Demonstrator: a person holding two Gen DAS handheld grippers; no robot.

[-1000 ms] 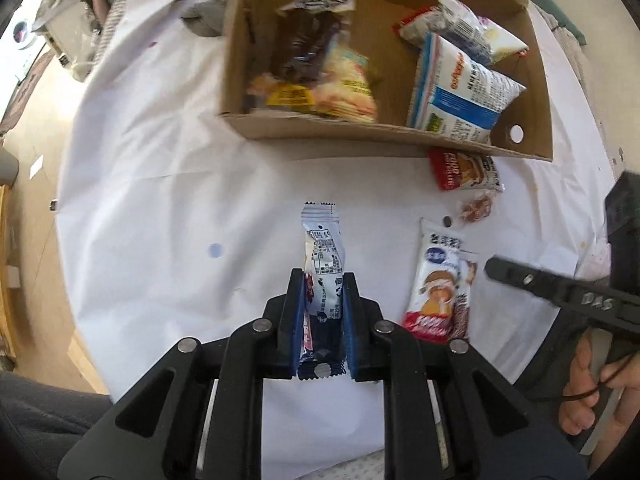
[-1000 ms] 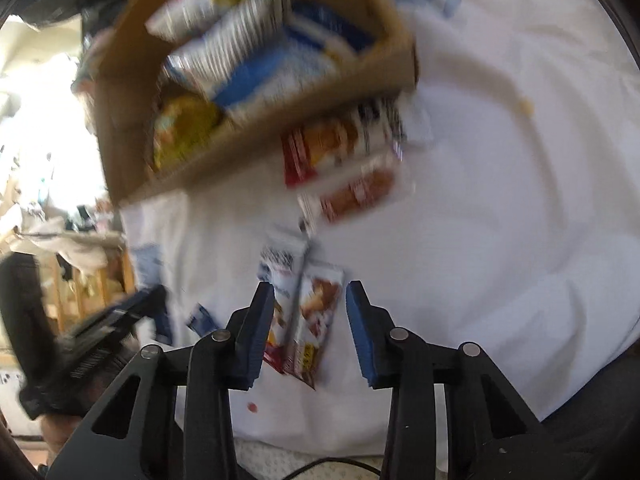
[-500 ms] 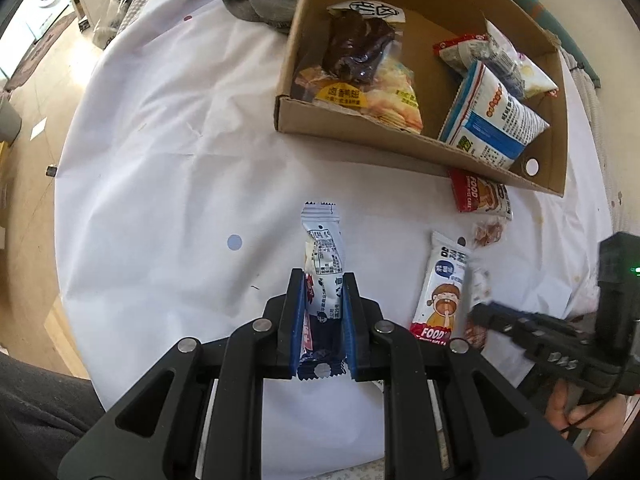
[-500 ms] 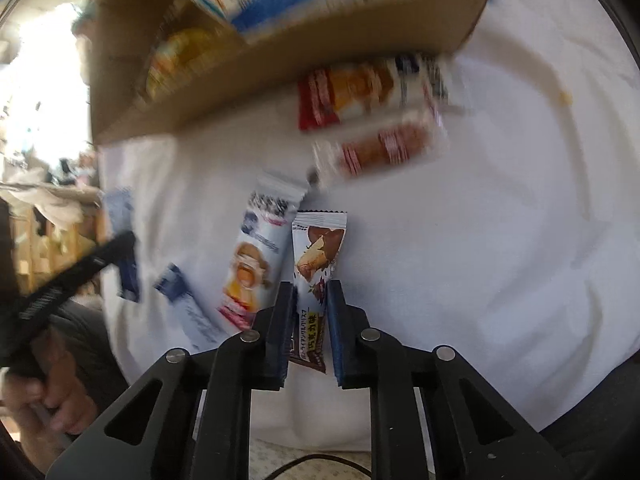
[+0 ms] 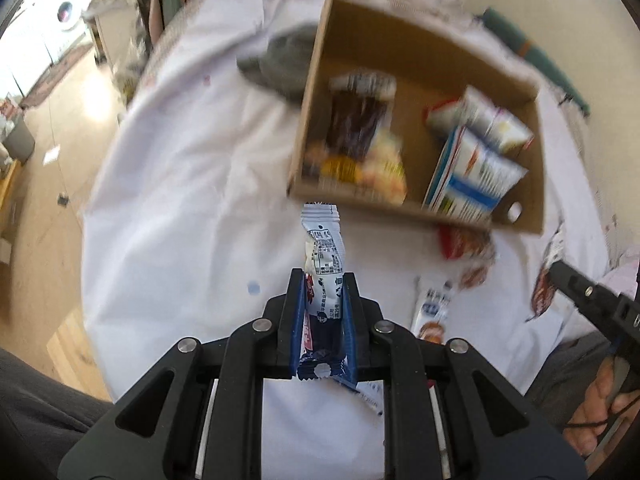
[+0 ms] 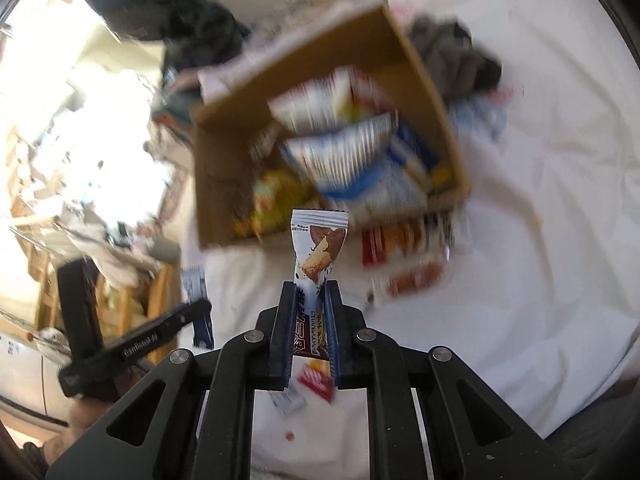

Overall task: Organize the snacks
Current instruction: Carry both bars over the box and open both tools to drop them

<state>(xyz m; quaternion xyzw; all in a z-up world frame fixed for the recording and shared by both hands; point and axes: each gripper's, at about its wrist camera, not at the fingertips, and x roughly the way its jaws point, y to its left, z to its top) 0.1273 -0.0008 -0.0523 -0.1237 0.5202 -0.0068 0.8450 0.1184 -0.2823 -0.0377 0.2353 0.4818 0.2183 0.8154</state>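
Observation:
My left gripper [image 5: 322,280] is shut on a white and dark-blue snack bar [image 5: 322,240], whose free end sticks out toward the cardboard box [image 5: 520,220]. My right gripper [image 6: 311,292] is shut on a brown and white chocolate bar [image 6: 318,240], held above the white cloth in front of the cardboard box [image 6: 416,60]. The box holds several snack bags, among them a blue and white bag [image 5: 468,184] and a dark bag [image 5: 356,120]. The right gripper's black finger [image 5: 588,300] shows at the right edge of the left wrist view.
On the white tablecloth [image 5: 192,200] lie a red packet [image 5: 464,240] by the box's front wall and a white and orange bar [image 5: 432,312]. A grey cloth [image 5: 284,64] sits left of the box. Wooden floor lies beyond the table's left edge. A hand [image 5: 604,412] holds the right tool.
The right gripper closed on the chocolate bar and lifted it off the cloth. The left gripper rose with its bar and tilted toward the box, which now sits lower in view.

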